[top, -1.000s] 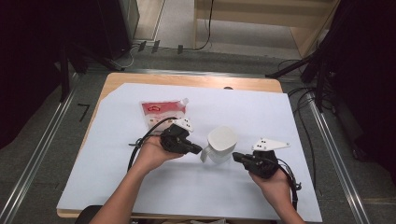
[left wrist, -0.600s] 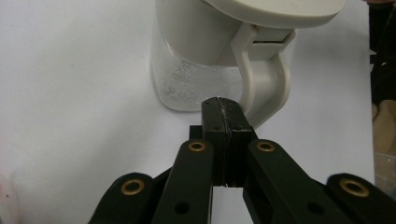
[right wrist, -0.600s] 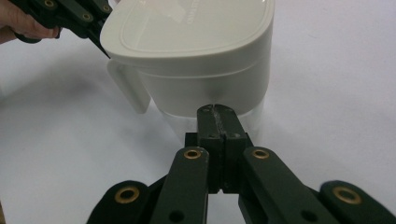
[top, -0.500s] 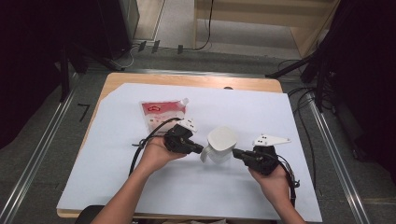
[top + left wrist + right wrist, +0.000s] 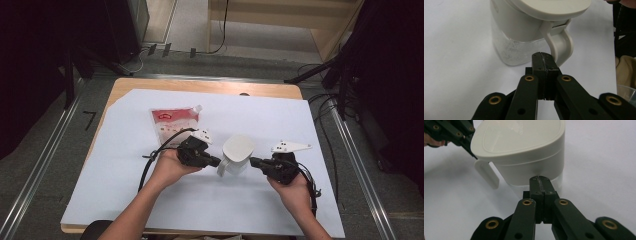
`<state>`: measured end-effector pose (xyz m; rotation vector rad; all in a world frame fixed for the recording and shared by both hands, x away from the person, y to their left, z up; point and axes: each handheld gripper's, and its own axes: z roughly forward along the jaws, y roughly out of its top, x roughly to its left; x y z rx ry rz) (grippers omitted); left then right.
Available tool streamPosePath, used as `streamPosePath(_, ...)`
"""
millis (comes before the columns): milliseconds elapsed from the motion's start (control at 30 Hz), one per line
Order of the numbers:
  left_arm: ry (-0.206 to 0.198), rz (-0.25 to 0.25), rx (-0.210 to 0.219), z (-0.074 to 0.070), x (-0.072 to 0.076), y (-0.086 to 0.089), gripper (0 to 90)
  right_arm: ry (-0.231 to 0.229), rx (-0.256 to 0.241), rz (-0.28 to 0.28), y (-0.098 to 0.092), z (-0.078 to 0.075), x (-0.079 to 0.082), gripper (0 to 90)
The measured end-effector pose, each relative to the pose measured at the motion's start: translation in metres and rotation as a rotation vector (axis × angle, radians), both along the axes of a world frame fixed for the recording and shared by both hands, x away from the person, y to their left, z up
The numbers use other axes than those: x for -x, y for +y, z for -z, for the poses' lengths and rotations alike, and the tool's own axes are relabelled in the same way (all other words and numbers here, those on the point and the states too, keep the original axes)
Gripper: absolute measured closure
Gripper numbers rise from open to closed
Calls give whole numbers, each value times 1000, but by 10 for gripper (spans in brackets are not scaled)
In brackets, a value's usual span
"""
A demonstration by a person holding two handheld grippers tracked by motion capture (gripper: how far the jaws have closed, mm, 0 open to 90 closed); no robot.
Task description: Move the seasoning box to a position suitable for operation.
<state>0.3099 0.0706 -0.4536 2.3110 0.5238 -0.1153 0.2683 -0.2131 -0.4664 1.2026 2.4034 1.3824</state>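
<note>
white sheet covering the bench (image 5: pixel 150 210), and the lidded jug (image 5: pixel 237 154) is sitting mid-bench. left gripper (image 5: pixel 216 161), jaws pressed together, is nosing at the handle (image 5: pixel 560 46); right gripper (image 5: pixel 253 161), also closed and empty, is bracing the opposite wall, probably steadying it.

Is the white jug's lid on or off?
On. The flat lid sits flush on the white jug, which stands upright on the table; left gripper by its handle, right gripper at its wall, both shut.
</note>
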Motion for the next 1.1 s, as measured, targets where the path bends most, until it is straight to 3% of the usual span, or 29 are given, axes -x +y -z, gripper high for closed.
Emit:
streamPosePath(100, -11, -7, 2, -2, 3, -4, 900, -7, -5, 9, -1, -1, -1, 900)
streamPosePath(200, 6, -41, 3, -4, 7, -5, 900, -11, 4, 13, -1, -1, -1, 900)
streamPosePath(567, 11, -24, 12, -5, 12, -12, 900, -13, 7, 46, 2, -2, -5, 900)
streamPosePath(833, 1, -27, 20, -4, 12, -20, 900, -16, 15, 47, 3, -3, -14, 900)
streamPosePath(1100, -39, -22, 17, -6, 17, -32, 900, -24, 30, 70, 5, -4, -23, 900)
